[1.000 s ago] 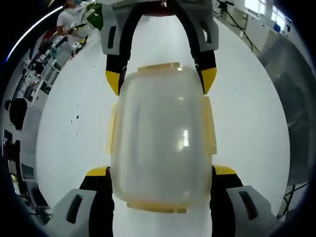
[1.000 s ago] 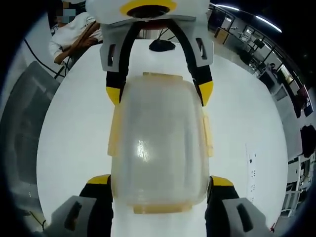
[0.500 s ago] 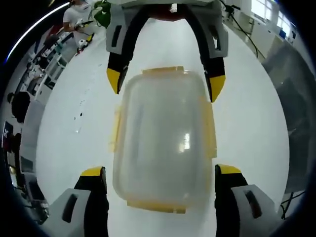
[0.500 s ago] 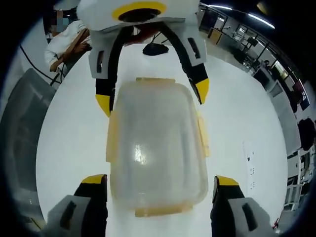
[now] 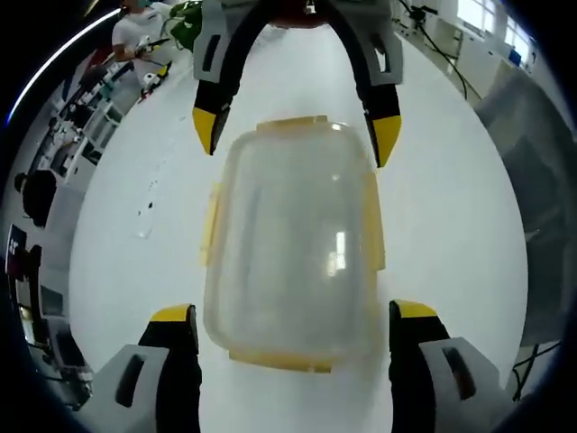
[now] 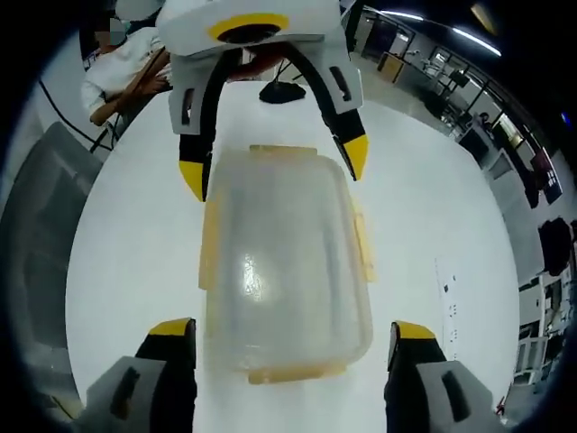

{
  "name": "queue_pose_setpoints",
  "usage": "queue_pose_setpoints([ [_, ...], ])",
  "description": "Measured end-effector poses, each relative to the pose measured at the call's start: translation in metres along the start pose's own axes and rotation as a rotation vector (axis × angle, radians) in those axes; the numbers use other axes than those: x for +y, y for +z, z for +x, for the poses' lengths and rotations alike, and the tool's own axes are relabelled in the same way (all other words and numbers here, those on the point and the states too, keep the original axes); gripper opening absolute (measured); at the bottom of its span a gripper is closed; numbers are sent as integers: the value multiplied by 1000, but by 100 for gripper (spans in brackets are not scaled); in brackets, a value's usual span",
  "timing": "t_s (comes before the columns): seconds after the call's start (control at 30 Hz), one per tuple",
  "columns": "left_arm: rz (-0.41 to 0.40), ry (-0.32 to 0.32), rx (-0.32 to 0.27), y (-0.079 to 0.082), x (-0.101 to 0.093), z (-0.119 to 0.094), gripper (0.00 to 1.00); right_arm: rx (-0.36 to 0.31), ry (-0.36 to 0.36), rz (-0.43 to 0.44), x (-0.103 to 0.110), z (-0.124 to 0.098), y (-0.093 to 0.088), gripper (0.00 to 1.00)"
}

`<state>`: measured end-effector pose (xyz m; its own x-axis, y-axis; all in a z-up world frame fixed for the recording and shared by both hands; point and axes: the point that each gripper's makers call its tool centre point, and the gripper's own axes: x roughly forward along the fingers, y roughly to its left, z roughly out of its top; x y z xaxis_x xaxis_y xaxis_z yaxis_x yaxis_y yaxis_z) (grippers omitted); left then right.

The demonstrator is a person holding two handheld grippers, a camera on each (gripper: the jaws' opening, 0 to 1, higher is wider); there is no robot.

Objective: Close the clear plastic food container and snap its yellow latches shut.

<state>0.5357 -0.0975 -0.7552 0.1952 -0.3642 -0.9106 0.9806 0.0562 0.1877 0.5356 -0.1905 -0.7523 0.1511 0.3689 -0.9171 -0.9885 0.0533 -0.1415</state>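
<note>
Left gripper (image 5: 293,329) and right gripper (image 6: 293,343), jaws wide apart.

My view looks down on a round white table (image 5: 451,225). A clear plastic container (image 5: 293,239) sits flat on it near the middle, lid on, with yellow latches (image 5: 371,221) along its edges. In my right gripper view the same container (image 6: 284,271) rests on the table (image 6: 135,234), and a dark object (image 6: 282,91) lies at the far edge. Small dark specks (image 5: 144,207) mark the white surface nearby.
</note>
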Motion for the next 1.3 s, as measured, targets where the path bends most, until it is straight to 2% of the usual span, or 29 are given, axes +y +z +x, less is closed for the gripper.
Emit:
queue_pose_setpoints([
  [0.63, 7, 21, -5, -1, -10, -14, 85, -18, -19, 29, 13, -16, 0, 87],
  [1.17, -16, 67, -20, 0, -13, -29, 85, -66, -47, 90, 23, -27, 4, 85],
  [1.3, -40, 79, -37, 0, -15, -32, 85, -98, -65, 122, 27, -30, 6, 85],
])
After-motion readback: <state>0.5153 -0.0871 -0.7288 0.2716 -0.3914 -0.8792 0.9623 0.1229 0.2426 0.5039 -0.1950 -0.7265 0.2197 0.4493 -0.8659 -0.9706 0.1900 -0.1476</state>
